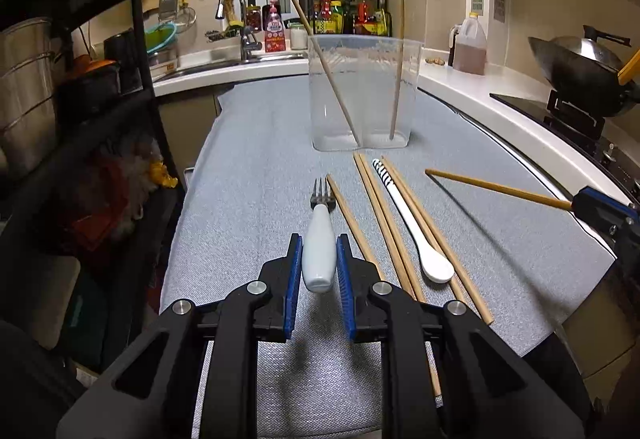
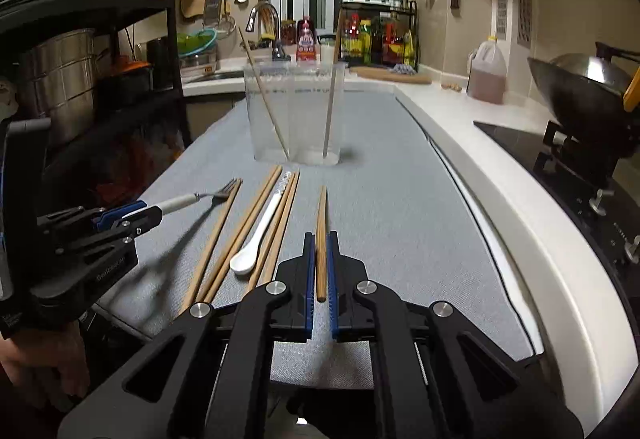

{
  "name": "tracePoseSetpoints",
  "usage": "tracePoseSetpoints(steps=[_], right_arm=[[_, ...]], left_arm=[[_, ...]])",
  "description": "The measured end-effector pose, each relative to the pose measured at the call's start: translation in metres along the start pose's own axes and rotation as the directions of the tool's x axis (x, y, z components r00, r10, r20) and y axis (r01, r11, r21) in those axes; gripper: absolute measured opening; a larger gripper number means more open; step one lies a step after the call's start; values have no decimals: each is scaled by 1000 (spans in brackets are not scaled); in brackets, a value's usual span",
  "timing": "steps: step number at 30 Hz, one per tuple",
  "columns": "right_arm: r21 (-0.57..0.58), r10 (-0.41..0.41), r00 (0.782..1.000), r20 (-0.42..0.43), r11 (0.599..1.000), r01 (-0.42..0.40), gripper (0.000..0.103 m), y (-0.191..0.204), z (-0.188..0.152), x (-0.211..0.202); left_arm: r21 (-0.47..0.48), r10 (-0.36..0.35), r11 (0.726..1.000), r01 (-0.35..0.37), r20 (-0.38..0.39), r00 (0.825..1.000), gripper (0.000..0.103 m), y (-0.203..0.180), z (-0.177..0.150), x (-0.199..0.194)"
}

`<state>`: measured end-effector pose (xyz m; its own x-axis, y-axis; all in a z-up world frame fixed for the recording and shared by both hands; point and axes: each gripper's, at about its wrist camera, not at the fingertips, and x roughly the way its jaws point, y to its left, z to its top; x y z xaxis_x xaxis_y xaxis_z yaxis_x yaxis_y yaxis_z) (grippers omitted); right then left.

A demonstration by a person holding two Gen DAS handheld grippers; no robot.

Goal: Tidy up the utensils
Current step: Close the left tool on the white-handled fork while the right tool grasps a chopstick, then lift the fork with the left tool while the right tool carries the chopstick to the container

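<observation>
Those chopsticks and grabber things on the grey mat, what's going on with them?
A person is sorting utensils with a handheld gripper in each hand. The left gripper is clamped on the white handle of a fork, and the right gripper holds one chopstick. Two chopsticks already stand in the clear container. A white spoon and several more chopsticks still lie on the mat.

Black angular gripper (image 1: 319, 259) frames, blue ribbed pads, silver round pivot screws.
</observation>
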<state>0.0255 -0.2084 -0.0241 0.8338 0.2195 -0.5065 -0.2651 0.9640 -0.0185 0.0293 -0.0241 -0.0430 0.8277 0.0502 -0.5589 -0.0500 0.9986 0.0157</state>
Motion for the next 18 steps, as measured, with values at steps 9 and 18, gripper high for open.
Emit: tracePoseSetpoints(steps=[9,18], right_arm=[[0,3,997,83,1000,-3,6,-13,37,-12],[-10,33,989,142,999,-32,6,-20,76,-13]], left_arm=[[-9,-7,1000,8,60,998,18,7,27,-9],[-10,-41,999,42,92,995,17,15,66,-9]])
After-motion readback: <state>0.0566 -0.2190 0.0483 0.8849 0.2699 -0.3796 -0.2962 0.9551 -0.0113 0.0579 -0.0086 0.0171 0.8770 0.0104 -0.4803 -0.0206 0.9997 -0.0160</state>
